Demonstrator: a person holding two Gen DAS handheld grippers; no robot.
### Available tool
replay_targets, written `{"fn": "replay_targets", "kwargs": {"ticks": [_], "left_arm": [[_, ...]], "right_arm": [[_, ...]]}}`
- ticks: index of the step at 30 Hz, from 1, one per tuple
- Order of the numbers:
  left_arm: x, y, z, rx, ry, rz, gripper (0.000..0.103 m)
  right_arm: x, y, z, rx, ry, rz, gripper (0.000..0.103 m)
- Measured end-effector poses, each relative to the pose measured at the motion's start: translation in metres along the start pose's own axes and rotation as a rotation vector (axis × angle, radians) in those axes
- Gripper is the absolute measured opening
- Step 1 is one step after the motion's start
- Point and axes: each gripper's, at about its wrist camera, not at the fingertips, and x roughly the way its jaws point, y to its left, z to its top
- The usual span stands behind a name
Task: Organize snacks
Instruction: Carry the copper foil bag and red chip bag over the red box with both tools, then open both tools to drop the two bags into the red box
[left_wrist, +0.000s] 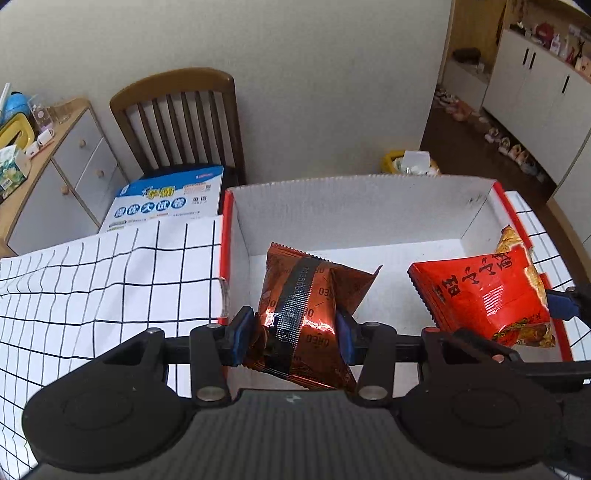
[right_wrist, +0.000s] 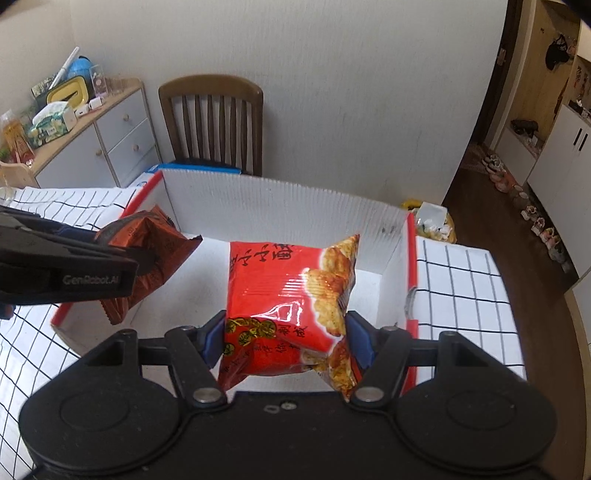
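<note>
Both packets hang over the white corrugated box (left_wrist: 354, 210) — left gripper (left_wrist: 293, 334) clenched on the coppery-brown foil snack packet (left_wrist: 306, 314), right gripper (right_wrist: 286, 339) on the bright red crisp bag (right_wrist: 284, 299) — so only releasing them inside looks left.

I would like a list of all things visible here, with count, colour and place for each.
brown snack bag: 1, dark orange-brown, over box's left part, gripped
red snack bag: 1, red, over box's right part, gripped
box: 1, white inside, red edges, on table
tablecloth: 1, white with black grid, under box
chair: 1, brown wood, behind table
cabinet: 1, grey drawers, far left
left hand-held gripper: black, blue pads, shut
right hand-held gripper: black, blue pads, shut
</note>
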Motion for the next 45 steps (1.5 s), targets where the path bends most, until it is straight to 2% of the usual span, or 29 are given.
{"fn": "replay_targets", "kwargs": {"ticks": [9,14,21,23,26,29,37,45], "left_arm": [[0.02,-0.025,-0.008,0.124,0.035,0.013,0.046],[0.032,-0.03,-0.014,0.144,0.089,-0.005,0.046],[0.035,-0.034,-0.017,0.143,0.108,0.005,0.048],[0.034,-0.033,-0.017,0.132,0.102,0.02,0.052],[0.028,-0.029,-0.016,0.106,0.089,0.0,0.056],[0.019,-0.026,-0.016,0.093,0.063,-0.002,0.066],[-0.014,-0.016,-0.014,0.055,0.018,-0.031,0.066],[-0.054,-0.008,-0.024,0.05,-0.027,-0.049,0.066]], "right_arm": [[0.017,0.002,-0.005,-0.034,0.043,0.001,0.066],[0.02,0.002,-0.009,-0.048,0.068,0.005,0.068],[0.023,0.003,-0.012,-0.051,0.081,0.003,0.075],[0.022,0.002,-0.012,-0.041,0.081,0.011,0.079],[0.018,-0.002,-0.011,-0.019,0.07,0.017,0.083],[0.011,-0.003,-0.013,-0.017,0.048,0.014,0.087],[-0.013,-0.008,-0.014,-0.001,0.006,-0.008,0.095],[-0.045,-0.006,-0.019,0.028,-0.026,-0.023,0.096]]}}
